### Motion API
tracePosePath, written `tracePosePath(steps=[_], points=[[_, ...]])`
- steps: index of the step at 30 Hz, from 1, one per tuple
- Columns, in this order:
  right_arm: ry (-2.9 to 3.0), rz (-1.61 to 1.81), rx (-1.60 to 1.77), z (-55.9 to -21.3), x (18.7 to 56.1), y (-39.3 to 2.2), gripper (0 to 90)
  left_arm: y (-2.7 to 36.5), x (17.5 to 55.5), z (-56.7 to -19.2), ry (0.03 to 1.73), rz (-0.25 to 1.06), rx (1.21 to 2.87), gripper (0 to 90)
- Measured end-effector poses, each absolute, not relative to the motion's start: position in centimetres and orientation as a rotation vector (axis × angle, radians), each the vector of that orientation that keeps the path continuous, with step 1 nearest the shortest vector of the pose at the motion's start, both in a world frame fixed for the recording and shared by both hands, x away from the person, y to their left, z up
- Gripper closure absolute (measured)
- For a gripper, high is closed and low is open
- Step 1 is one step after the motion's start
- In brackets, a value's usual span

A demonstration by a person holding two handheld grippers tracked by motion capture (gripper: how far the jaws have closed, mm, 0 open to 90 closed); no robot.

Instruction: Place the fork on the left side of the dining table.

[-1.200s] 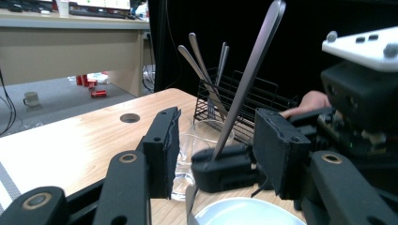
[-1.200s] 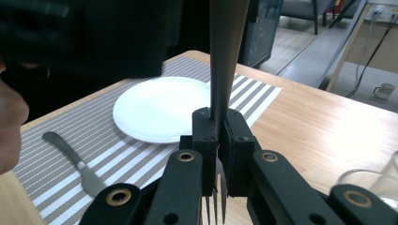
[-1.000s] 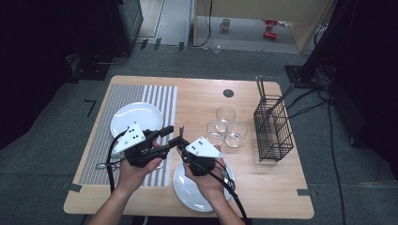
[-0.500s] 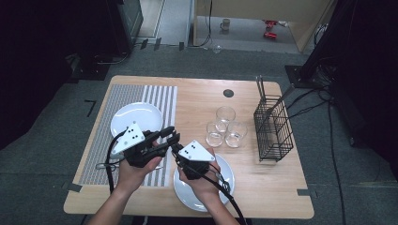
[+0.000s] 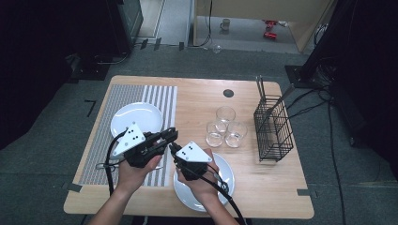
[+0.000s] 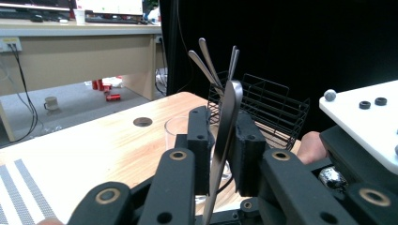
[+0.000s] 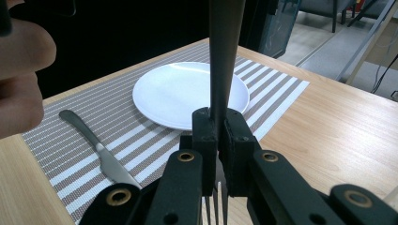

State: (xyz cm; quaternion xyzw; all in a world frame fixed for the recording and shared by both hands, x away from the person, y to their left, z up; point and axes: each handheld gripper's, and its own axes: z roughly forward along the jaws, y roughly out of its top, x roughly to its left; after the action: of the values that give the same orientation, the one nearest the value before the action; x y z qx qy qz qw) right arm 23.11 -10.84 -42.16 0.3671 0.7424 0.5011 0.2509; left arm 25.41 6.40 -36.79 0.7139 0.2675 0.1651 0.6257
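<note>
On the striped placemat [image 5: 105, 140] at the table's left edge lie a white plate [image 5: 136, 117] and a table knife [image 7: 98, 150]. The left gripper [image 5: 170, 136], jaws just closing, pinches the handle of a fork [image 6: 224, 136]; the right gripper [image 5: 174, 149] clamps the same fork near its tines above the near-edge plate [image 5: 225, 183]. Three glasses [image 5: 225, 127] stand mid-table, a wire cutlery basket [image 5: 273, 129] by the right edge
</note>
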Motion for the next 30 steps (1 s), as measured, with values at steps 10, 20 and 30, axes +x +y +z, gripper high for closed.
tracePosePath(steps=[10, 20, 30], points=[[2.027, 1.366, 0.995, -42.3, 23.2, -10.7, 85.3, 6.5, 25.6, -36.9, 0.642, 0.41, 1.642, 88.1], [2.052, 1.42, 0.955, -42.0, 23.1, -11.4, 66.0, 6.9, 25.8, -37.0, 0.651, 0.409, 1.64, 88.3], [2.077, 1.397, 1.014, -42.2, 23.4, -12.8, 45.9, 7.3, 26.1, -37.2, 0.679, 0.422, 1.63, 88.3]])
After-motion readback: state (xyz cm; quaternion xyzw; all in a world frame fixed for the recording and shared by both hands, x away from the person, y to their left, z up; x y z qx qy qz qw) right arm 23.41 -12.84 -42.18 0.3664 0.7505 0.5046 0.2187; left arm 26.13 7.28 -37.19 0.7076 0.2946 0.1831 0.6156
